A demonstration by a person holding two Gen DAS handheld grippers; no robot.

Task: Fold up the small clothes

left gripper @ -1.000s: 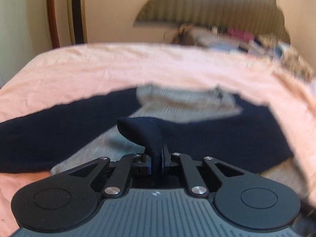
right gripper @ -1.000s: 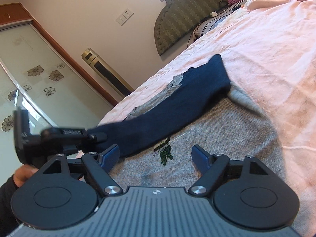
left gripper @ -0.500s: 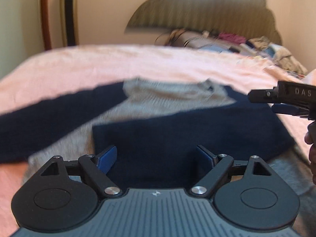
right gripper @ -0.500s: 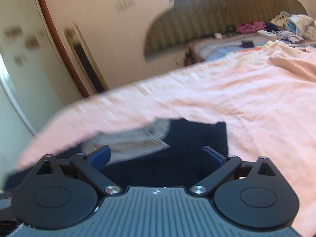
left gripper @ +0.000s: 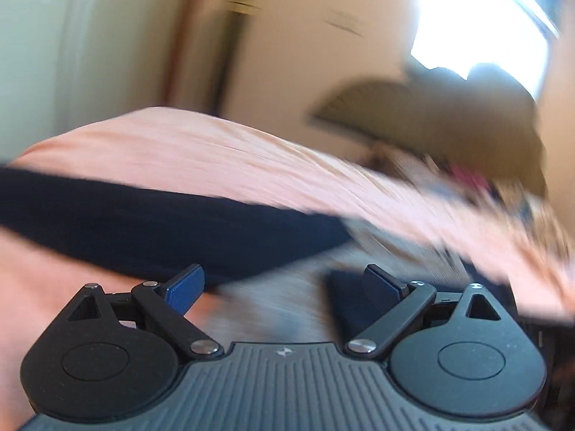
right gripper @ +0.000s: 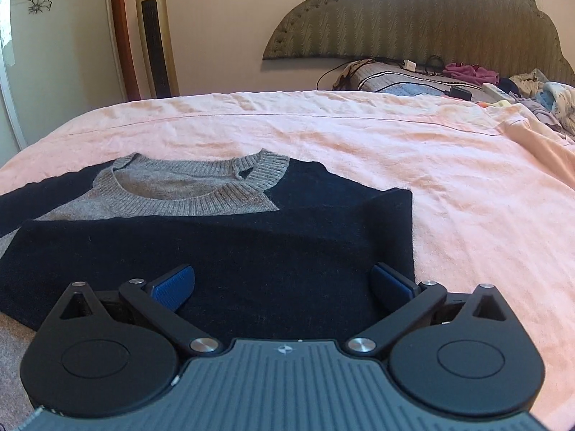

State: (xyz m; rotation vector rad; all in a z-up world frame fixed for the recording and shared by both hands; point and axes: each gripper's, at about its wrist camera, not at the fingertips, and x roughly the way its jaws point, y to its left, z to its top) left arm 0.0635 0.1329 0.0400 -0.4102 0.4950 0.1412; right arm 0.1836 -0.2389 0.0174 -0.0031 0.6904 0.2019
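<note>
Now both the left gripper (left gripper: 284, 283) and right gripper (right gripper: 284, 283) have jaws opening wide with nothing pinched, so the dark sleeve (right gripper: 222, 248) folded across the sweater (right gripper: 187, 194) could slide off if bumped.

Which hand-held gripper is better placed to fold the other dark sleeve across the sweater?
Probably the left hand-held gripper: its jaws are opening, nothing is between them, and the unfolded sleeve lies just ahead. The right faces the folded one.

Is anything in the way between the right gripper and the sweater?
No. The right gripper is opening right over the sweater, its folded navy sleeve directly below, with nothing between them.
</note>
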